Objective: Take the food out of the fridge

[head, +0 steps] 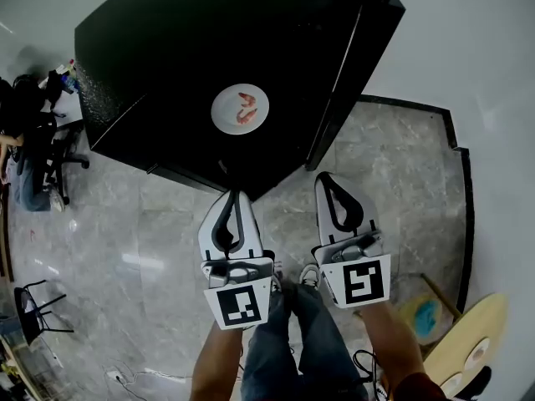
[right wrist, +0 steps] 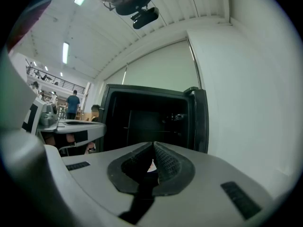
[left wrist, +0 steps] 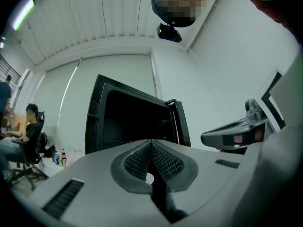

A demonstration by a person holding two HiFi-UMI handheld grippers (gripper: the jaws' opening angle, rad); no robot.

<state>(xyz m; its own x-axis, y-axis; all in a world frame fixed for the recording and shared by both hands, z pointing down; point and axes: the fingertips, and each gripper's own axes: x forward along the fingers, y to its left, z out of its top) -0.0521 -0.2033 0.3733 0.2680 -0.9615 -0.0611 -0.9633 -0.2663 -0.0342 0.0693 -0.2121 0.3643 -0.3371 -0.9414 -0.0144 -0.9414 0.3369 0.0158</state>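
Head view: fridge [head: 150,48] is seen from above, with its door [head: 338,82] swung open at the right. A round plate [head: 222,112] sits on the fridge top toward the front edge, and the food [head: 247,100] on it is two pinkish curled pieces, likely shrimp. Both grippers are held side by side over the floor [head: 125,224], just short of the front edge. The left gripper [head: 233,195] has its jaws pressed together and holds nothing; the right gripper [head: 325,179] is the same. The plate lies straight ahead of the left tip, so the left is nearer, and the right is offset toward the door. The plate is round, so it has no long axis and no heading. The pieces are too small to give an axis. Left gripper view: the left gripper [left wrist: 151,144] has its pads meeting with nothing between them. The fridge [left wrist: 128,122] stands ahead with its front open and its door [left wrist: 182,124] edge-on at the right. The inside is dark, so I cannot tell if more food is there, and the top is not shown. The right gripper [left wrist: 206,138] is alongside, and a seated person [left wrist: 28,136] is at far left. Right gripper view: the right gripper [right wrist: 153,146] is closed and empty. The fridge [right wrist: 147,122] cavity is straight ahead with the door [right wrist: 201,122] to the right, and the left gripper [right wrist: 97,126] is at the left. Judgement: the food looks already out and on top, and any next grab means opening the jaws first.
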